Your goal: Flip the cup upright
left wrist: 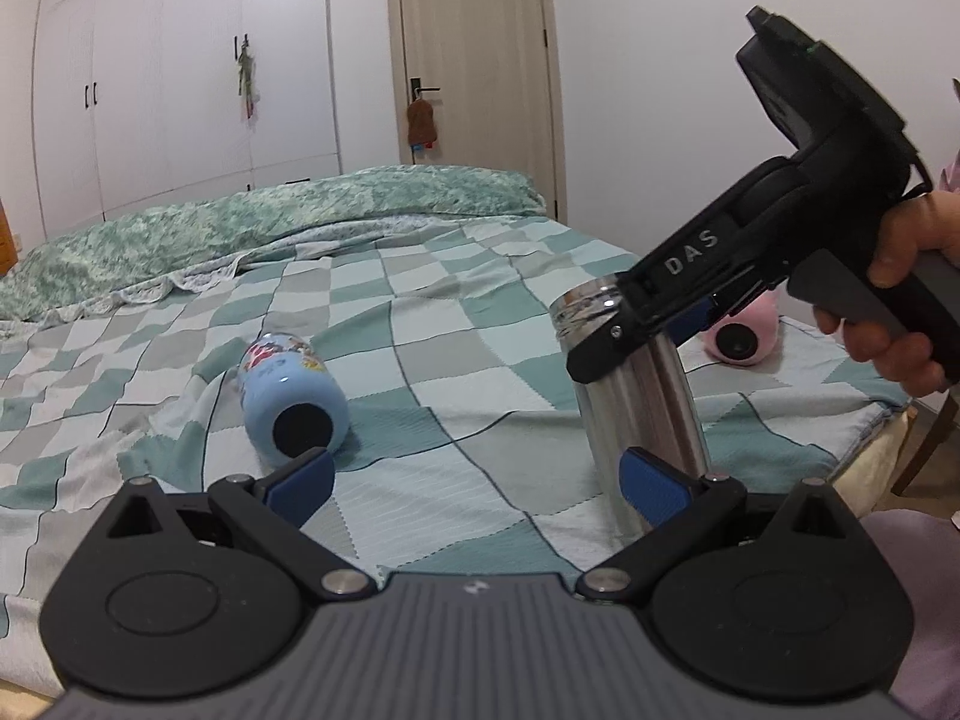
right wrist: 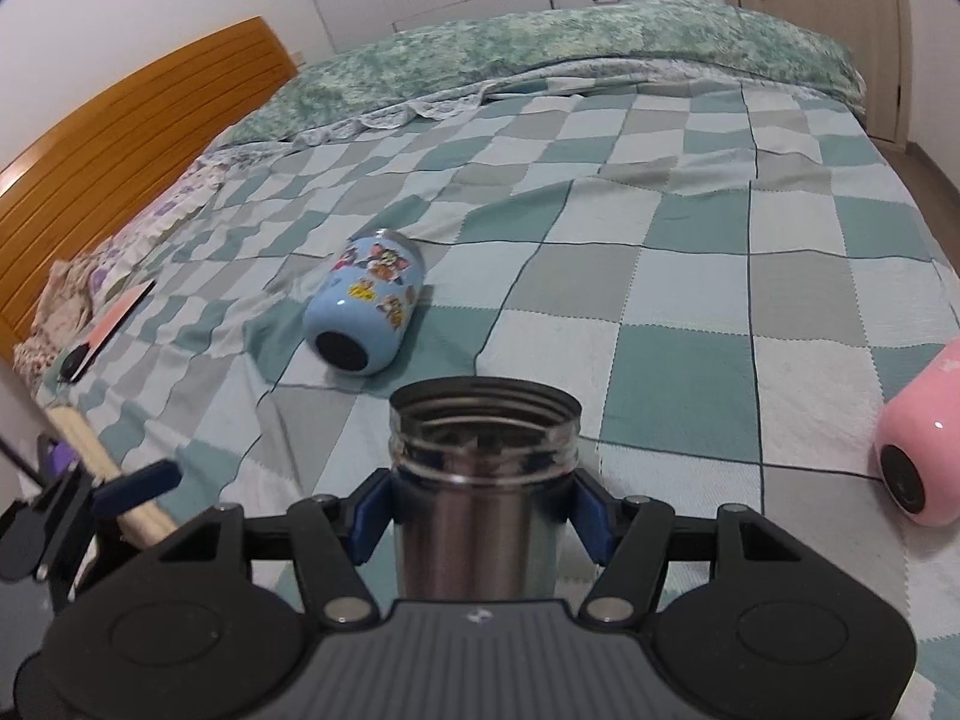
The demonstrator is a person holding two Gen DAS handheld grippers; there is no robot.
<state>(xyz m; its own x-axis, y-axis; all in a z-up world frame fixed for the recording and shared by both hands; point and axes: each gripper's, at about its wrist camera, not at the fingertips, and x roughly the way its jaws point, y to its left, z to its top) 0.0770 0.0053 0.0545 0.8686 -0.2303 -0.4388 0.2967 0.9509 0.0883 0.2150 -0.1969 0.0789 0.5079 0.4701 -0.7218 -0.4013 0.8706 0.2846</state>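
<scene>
While the right gripper (right wrist: 480, 516) clamps the upright steel cup (right wrist: 480, 480) on the bed (right wrist: 660, 210), the left gripper (left wrist: 474, 480) gapes wide near it.

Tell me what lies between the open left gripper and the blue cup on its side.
Only bare checkered blanket lies between the left gripper and the blue cup, in the left wrist view.

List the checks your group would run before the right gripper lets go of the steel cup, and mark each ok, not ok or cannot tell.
1. Steel cup upright, mouth up: ok.
2. Cup's base settled flat on the checked blanket: cannot tell, hidden in both views.
3. Right gripper closed around the cup's neck: ok.
4. Left gripper open, free to help: ok.
5. Blue cartoon cup apart from the steel one: ok.
6. Blue cup and pink cup upright: not ok, both on their sides.
</scene>
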